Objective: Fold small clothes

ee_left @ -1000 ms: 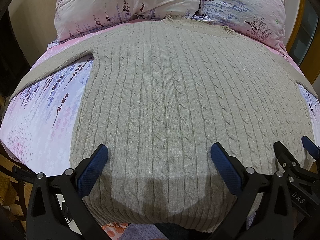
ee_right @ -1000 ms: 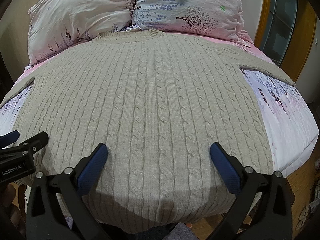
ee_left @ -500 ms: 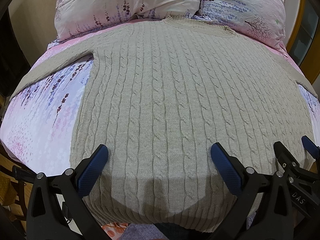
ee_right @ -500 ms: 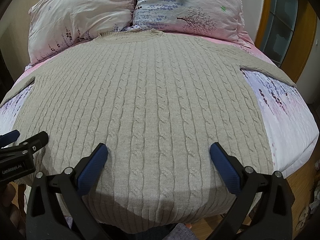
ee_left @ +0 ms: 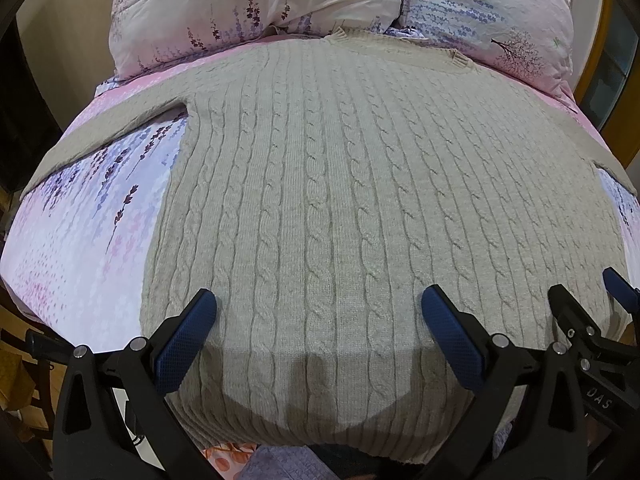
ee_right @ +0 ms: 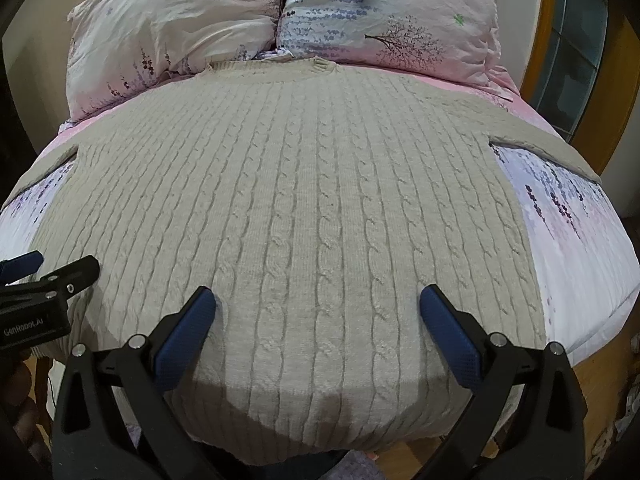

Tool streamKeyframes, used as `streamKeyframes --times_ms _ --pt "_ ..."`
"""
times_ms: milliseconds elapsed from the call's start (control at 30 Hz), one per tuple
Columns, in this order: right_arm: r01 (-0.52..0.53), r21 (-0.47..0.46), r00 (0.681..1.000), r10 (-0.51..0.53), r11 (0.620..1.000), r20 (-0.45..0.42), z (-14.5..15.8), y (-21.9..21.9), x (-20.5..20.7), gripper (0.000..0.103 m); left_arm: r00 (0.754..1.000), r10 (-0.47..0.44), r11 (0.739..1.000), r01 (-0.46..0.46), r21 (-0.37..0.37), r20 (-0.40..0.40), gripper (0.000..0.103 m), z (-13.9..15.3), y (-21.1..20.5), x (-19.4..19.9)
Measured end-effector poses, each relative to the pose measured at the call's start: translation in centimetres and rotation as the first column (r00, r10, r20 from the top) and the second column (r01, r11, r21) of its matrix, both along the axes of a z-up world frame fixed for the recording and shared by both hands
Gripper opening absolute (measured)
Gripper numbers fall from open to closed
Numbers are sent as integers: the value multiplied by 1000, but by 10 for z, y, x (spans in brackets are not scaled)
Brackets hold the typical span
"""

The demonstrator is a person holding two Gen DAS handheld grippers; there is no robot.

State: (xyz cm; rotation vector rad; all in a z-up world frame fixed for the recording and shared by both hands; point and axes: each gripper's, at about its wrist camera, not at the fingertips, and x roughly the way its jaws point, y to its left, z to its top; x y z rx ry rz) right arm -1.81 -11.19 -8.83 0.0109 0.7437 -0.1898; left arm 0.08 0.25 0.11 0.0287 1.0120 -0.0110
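A beige cable-knit sweater (ee_left: 340,184) lies flat on the bed, neck towards the pillows, sleeves spread to both sides; it also fills the right wrist view (ee_right: 304,200). My left gripper (ee_left: 318,304) is open and empty above the sweater's lower left part, near the hem. My right gripper (ee_right: 318,302) is open and empty above the lower right part. The right gripper shows at the right edge of the left wrist view (ee_left: 592,320), and the left gripper at the left edge of the right wrist view (ee_right: 44,280).
Two floral pillows (ee_left: 256,8) (ee_right: 392,12) stand at the head of the bed. The floral sheet (ee_left: 80,224) shows on both sides of the sweater. A wooden frame with glass (ee_right: 576,48) stands at the right. Wooden floor (ee_right: 600,412) lies beyond the bed's edge.
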Motion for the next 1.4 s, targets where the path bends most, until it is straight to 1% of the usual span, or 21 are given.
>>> streamKeyframes --times_ms 100,200,300,333,367,433,500,533,600,667,700,733,767,800,833,933,967,1067,1200,1333,1400 --pt "-24 -2 1000 24 1000 21 -1 -1 -2 101 1000 -5 1000 5 0 -5 102 0 1 0" --pt "-49 6 999 48 999 21 0 -4 -2 101 1000 -13 1000 13 -1 11 102 0 1 -1" --pt "-80 49 996 79 996 35 5 -14 3 101 999 -31 999 32 -30 33 102 2 2 4" --pt "-86 88 995 82 992 53 10 -23 5 97 999 -36 998 38 -46 38 102 4 4 8" --pt "-84 119 995 76 989 71 15 -32 8 88 998 -38 998 41 -58 47 102 6 5 12" --pt "-56 180 994 38 982 102 29 -62 17 80 995 -48 995 56 -85 92 102 12 7 22" --pt "23 246 987 -61 969 150 48 -108 26 77 987 -74 990 90 -105 143 102 19 7 32" --pt "53 273 981 -101 960 163 53 -126 28 74 984 -79 990 96 -101 160 102 21 7 37" --pt "142 368 961 -218 919 173 65 -179 37 67 975 -94 990 113 -87 200 102 26 5 48" --pt "207 474 933 -318 856 166 69 -233 46 59 963 -115 985 143 -99 243 102 30 5 57" --pt "255 526 914 -379 812 142 67 -261 50 57 958 -126 978 164 -128 258 102 31 7 63" --pt "285 557 901 -416 780 121 64 -279 53 50 955 -133 969 181 -168 264 102 31 9 68" --pt "316 601 883 -460 734 97 60 -303 57 45 954 -136 957 196 -212 267 102 31 11 74" --pt "330 627 873 -481 706 82 56 -315 58 43 955 -130 942 203 -267 266 102 31 13 80" --pt "354 664 856 -514 659 53 49 -335 61 38 958 -120 931 200 -306 259 102 30 16 85" --pt "390 715 826 -564 581 8 37 -363 67 37 966 -102 908 187 -374 237 102 29 20 95" --pt "407 725 812 -584 556 -9 34 -369 71 33 968 -100 902 186 -389 231 102 28 21 97" --pt "405 752 791 -612 520 -3 30 -377 69 31 971 -89 887 179 -426 224 102 27 25 105" --pt "415 750 770 -638 515 11 31 -383 66 28 972 -70 869 170 -464 224 102 24 30 112" --pt "443 743 743 -669 502 9 30 -389 64 18 973 -67 862 167 -479 219 102 22 34 113" --pt "466 728 726 -688 502 9 32 -388 60 18 973 -65 862 167 -479 223 102 23 35 113"
